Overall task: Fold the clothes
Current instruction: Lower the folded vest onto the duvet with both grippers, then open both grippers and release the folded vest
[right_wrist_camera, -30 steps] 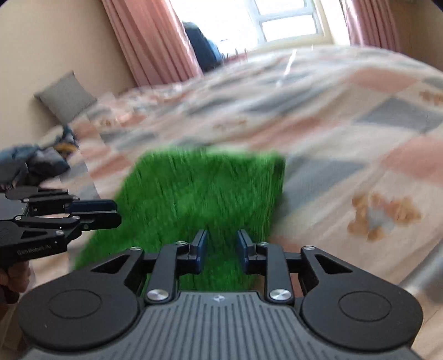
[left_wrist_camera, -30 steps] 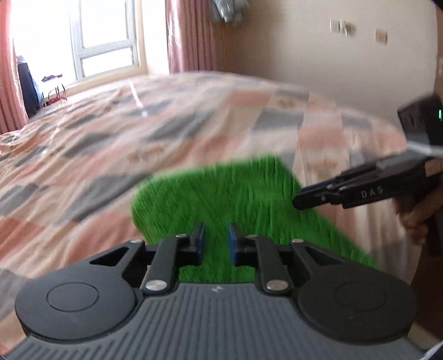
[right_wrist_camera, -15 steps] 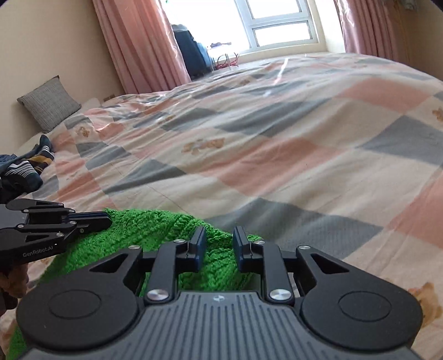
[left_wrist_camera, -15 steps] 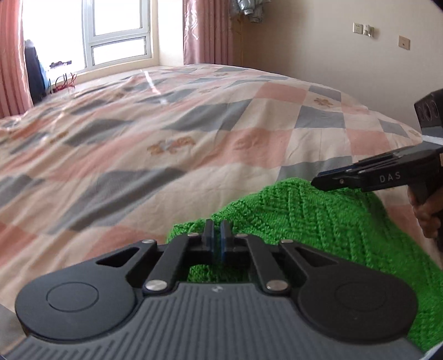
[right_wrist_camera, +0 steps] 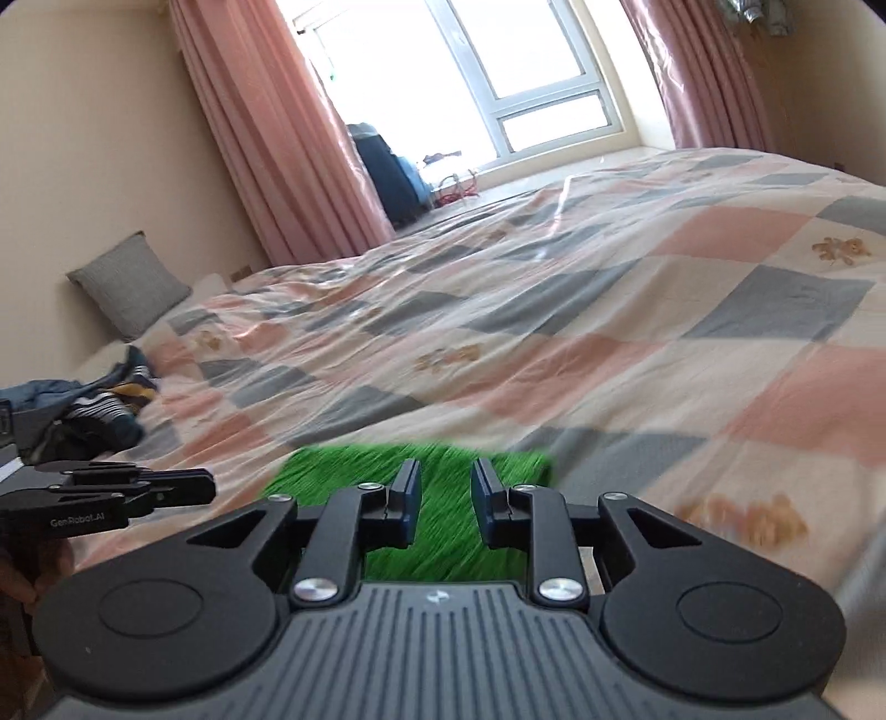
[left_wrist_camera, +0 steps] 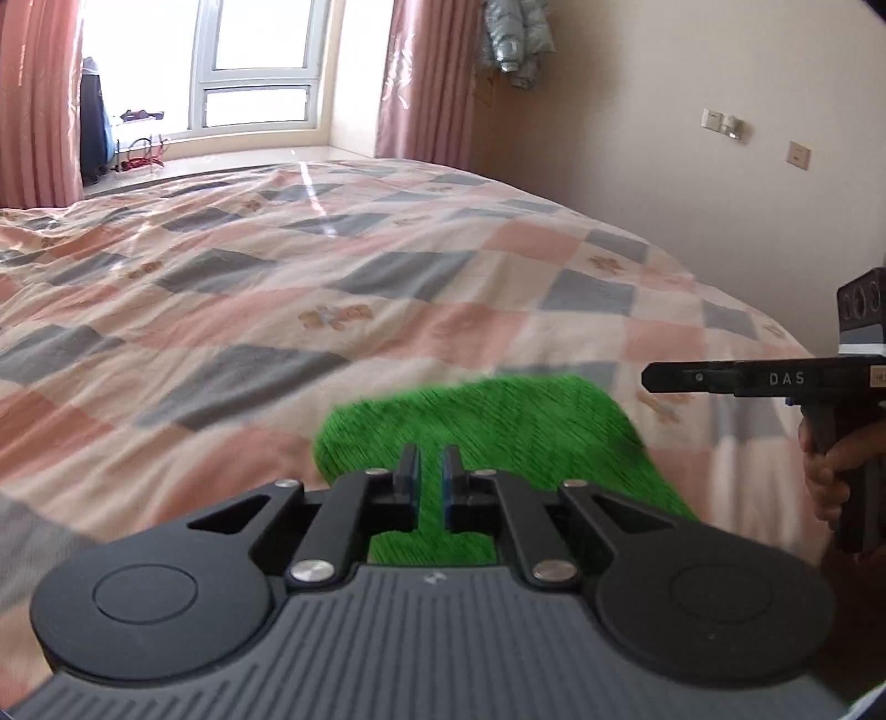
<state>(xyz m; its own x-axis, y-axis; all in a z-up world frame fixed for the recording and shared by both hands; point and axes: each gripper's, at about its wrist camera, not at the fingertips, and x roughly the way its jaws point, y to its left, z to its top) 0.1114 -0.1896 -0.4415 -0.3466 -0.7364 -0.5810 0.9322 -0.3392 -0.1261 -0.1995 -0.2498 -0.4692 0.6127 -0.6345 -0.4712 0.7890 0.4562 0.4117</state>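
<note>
We see the bed (left_wrist_camera: 387, 288) filling both views, its quilt checked in pink, grey and cream with small bear prints. At the near edge lies the green knitted garment (left_wrist_camera: 498, 421), blurred, at about 6 o'clock in each view, just beyond the fingers.

From the left wrist view we get the wall at 2 o'clock with its switch plates (left_wrist_camera: 720, 123) and a pale padded jacket (left_wrist_camera: 518, 41) hanging at 12 o'clock; the right wrist view shows neither wall plates nor much of that jacket. The right wrist view gives us instead a grey cushion (right_wrist_camera: 130, 285) at 9 o'clock and a heap of dark striped clothes (right_wrist_camera: 94, 412) just below it.

Our left gripper (left_wrist_camera: 429, 487) holds nothing, its jaws parted narrowly over the green knit. Our right gripper (right_wrist_camera: 446, 501) is a little wider apart, also holding nothing, above the garment.

Writing: the right gripper's side, seen at 3 o'clock from the left wrist, reads "DAS"; the left gripper's side, at 9 o'clock from the right wrist, reads "GenRobot.AI".
</note>
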